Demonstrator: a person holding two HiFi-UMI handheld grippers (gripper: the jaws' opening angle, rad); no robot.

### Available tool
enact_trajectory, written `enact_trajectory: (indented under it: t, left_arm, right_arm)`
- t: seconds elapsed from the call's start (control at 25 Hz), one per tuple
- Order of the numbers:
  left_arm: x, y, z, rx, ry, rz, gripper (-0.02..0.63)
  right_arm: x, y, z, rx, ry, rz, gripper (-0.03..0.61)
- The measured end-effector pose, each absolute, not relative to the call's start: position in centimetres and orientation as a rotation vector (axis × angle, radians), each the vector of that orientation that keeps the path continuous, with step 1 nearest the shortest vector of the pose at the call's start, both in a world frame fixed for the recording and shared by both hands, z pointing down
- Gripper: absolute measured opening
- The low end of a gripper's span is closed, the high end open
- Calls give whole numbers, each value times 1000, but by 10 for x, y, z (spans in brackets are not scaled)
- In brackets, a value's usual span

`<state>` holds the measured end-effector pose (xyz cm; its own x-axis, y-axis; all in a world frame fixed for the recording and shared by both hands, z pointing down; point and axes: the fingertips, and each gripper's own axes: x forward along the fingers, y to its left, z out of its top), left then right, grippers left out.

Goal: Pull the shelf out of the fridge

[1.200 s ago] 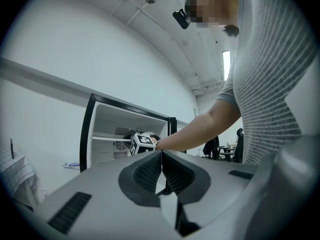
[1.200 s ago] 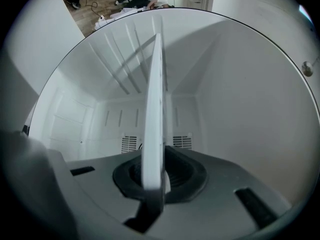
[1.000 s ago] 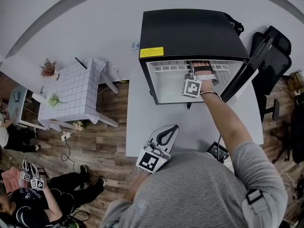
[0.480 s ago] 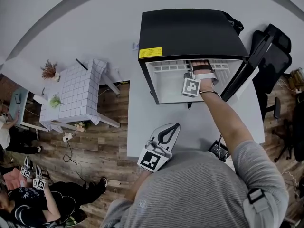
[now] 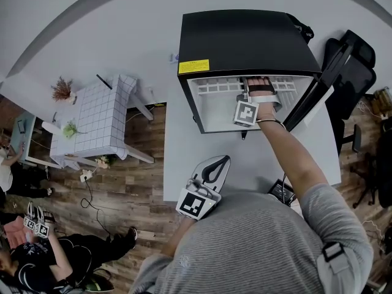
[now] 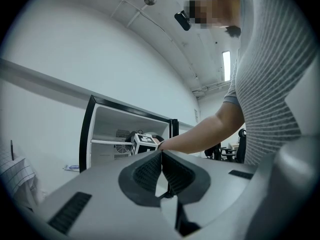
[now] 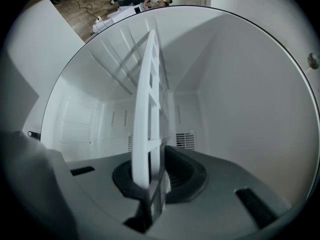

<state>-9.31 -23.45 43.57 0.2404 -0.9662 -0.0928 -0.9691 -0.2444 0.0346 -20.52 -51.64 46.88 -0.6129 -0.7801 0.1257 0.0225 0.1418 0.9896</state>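
Note:
A small black fridge point(image 5: 245, 41) stands open on a grey table point(image 5: 196, 164), its door point(image 5: 327, 78) swung to the right. Inside it the white slatted shelf point(image 5: 214, 86) spans the white cavity. My right gripper point(image 5: 252, 97) reaches into the fridge and is shut on the shelf's front edge point(image 7: 147, 149), which runs edge-on between the two black pads. My left gripper point(image 5: 211, 175) rests low near the table's front edge, well apart from the fridge, its pads point(image 6: 150, 171) pressed together with nothing between them. The fridge point(image 6: 125, 134) shows ahead in the left gripper view.
A black office chair point(image 5: 355, 72) stands right of the fridge door. A small white tiled table point(image 5: 101, 115) with plants sits left of the grey table. A person point(image 5: 43, 256) sits on the wooden floor at lower left. A dark device point(image 5: 280, 195) lies near the table's front right.
Nothing has visibly moved on the table or in the fridge; both grippers hold their places. Only the person at lower left has shifted a little.

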Motion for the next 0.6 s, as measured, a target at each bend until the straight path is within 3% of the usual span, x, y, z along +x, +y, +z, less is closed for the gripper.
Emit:
enact_trajectory:
  t: [0.6]
  left_arm:
    - [-88,-236,437,-2487,1863,147,12]
  right_arm:
    - [-199,-493,464,736,-1813,-1493,32]
